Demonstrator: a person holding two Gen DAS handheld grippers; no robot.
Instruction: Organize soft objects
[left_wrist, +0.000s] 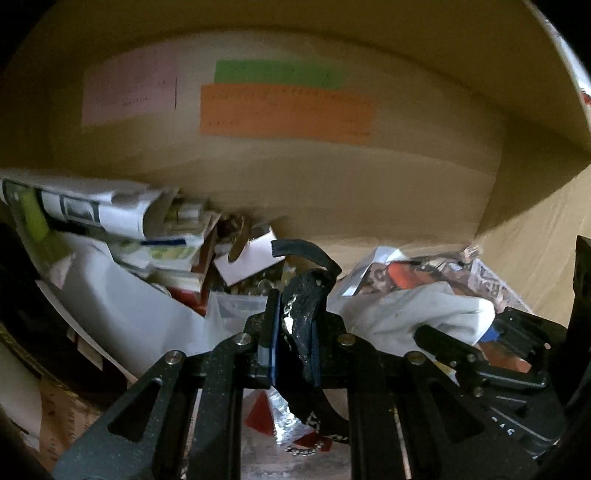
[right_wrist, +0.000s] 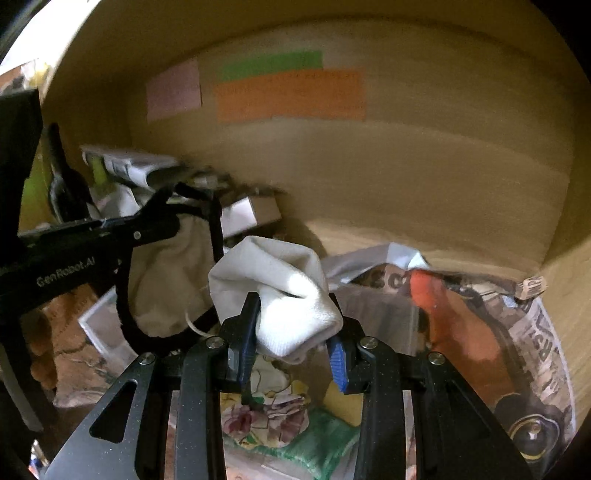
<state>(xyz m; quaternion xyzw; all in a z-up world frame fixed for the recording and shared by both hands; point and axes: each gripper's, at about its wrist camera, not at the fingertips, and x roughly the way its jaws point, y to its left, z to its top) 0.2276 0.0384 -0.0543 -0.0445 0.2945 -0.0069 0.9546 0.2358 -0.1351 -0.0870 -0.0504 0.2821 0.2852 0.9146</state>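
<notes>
I am pinching a black strap (left_wrist: 306, 295) in my left gripper (left_wrist: 293, 328); the jaws are pressed nearly together on it. The strap is rising out of the jaws, curling over to the left at its free end, and trailing down below the jaws toward me. In the right wrist view it is looping around a cream pouch (right_wrist: 166, 273), so strap and pouch are probably one soft item.

I am clamping a white cloth (right_wrist: 284, 295) in my right gripper (right_wrist: 291, 347); the jaws are spread only as far as the bunched fabric between them. The cloth is bulging up and forward out of the jaws, and its long axis is running roughly away from me.

Both grippers are working inside a cardboard box (left_wrist: 369, 192). The left gripper is lying just beside the right one, on its left. The cloth is lying right of the strap in the left wrist view, near it but not clearly touching.

Beyond the jaws, papers (left_wrist: 110, 210) are piling up in the box's far left corner, and a printed foil bag (right_wrist: 498, 332) is lying along the right wall. A floral fabric (right_wrist: 266, 417) is lying beneath my right jaws. Coloured labels (right_wrist: 288, 94) are stuck on the far wall.

Judgement: each soft item is already held, so the coming move depends on keeping cloth and strap apart. The strap loop could snag on the right gripper.
</notes>
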